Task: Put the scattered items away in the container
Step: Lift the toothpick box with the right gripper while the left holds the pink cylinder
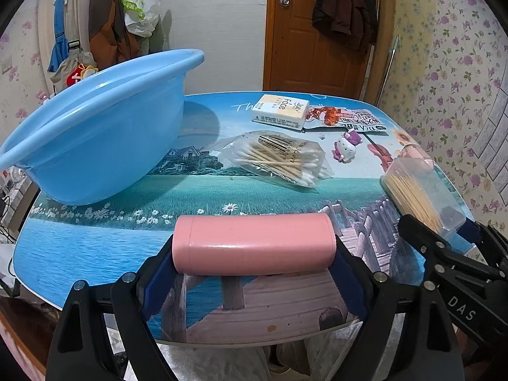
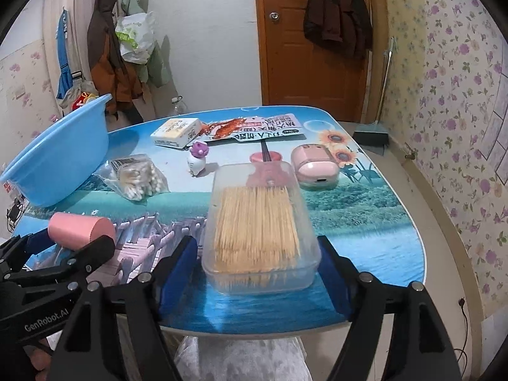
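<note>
My left gripper (image 1: 254, 266) is shut on a pink cylinder (image 1: 254, 244), held crosswise just above the table's near edge; it also shows in the right wrist view (image 2: 79, 228). My right gripper (image 2: 257, 263) is shut on a clear toothpick box (image 2: 258, 222), seen at the right in the left wrist view (image 1: 422, 197). The blue basin (image 1: 95, 133) stands at the far left of the table (image 1: 95, 247). A cotton swab bag (image 1: 279, 158), a tissue pack (image 1: 281, 111), a snack packet (image 1: 349, 119), a Hello Kitty figure (image 1: 346, 147) and a pink earbud case (image 2: 316, 166) lie scattered.
A door (image 1: 317, 31) and hanging coats (image 1: 108, 31) are behind the table. A dustpan (image 2: 371, 136) sits on the floor at the right. The table has a printed landscape top.
</note>
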A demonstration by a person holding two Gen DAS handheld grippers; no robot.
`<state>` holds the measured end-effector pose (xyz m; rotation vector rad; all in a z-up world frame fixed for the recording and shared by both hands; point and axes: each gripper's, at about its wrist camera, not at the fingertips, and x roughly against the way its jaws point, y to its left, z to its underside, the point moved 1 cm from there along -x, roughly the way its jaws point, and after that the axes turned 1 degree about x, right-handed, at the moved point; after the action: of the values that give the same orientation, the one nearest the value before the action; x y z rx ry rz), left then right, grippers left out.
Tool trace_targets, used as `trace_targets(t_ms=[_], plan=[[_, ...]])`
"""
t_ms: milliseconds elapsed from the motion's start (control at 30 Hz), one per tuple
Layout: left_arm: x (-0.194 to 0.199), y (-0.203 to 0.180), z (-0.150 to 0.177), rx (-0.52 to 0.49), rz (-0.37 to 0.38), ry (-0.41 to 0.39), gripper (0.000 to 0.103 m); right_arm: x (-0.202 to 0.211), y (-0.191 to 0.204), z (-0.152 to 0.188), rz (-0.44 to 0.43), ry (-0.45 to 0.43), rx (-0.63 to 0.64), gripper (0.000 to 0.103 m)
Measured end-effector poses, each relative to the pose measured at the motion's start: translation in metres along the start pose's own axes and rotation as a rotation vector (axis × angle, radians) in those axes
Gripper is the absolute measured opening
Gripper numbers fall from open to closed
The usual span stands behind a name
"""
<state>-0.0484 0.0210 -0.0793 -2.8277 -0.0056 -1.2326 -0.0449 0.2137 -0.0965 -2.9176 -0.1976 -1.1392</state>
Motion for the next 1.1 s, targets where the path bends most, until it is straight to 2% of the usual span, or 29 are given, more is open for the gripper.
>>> trace_targets(t_ms=[233, 400, 433, 467, 633, 933, 1100], plan=[[-0.001, -0.001, 0.0, 0.0, -0.008, -0.002, 0.087, -0.009, 0.0, -0.011, 0.0, -0.045, 0.011, 0.077], [-0.002, -0.002, -0.001, -0.002, -0.012, -0.008, 0.087, -0.019, 0.001, -0.014, -0.016, -0.04, 0.028, 0.078], [-0.003, -0.002, -0.001, 0.0, -0.013, -0.009, 0.087, -0.019, 0.002, -0.014, -0.02, -0.045, 0.034, 0.075], [-0.003, -0.002, -0.001, 0.0, -0.014, -0.01, 0.087, -0.019, 0.003, -0.013, -0.022, -0.05, 0.034, 0.063], [-0.002, -0.003, 0.0, -0.002, -0.018, -0.013, 0.086, -0.018, 0.0, -0.013, -0.041, -0.058, 0.023, 0.063], [0.004, -0.001, -0.001, -0.004, -0.027, -0.019, 0.086, 0.001, 0.009, -0.017, -0.007, -0.128, 0.075, 0.063], [0.014, -0.001, -0.003, -0.013, -0.024, -0.043, 0.086, 0.008, 0.012, -0.017, 0.0, -0.121, 0.068, 0.063]])
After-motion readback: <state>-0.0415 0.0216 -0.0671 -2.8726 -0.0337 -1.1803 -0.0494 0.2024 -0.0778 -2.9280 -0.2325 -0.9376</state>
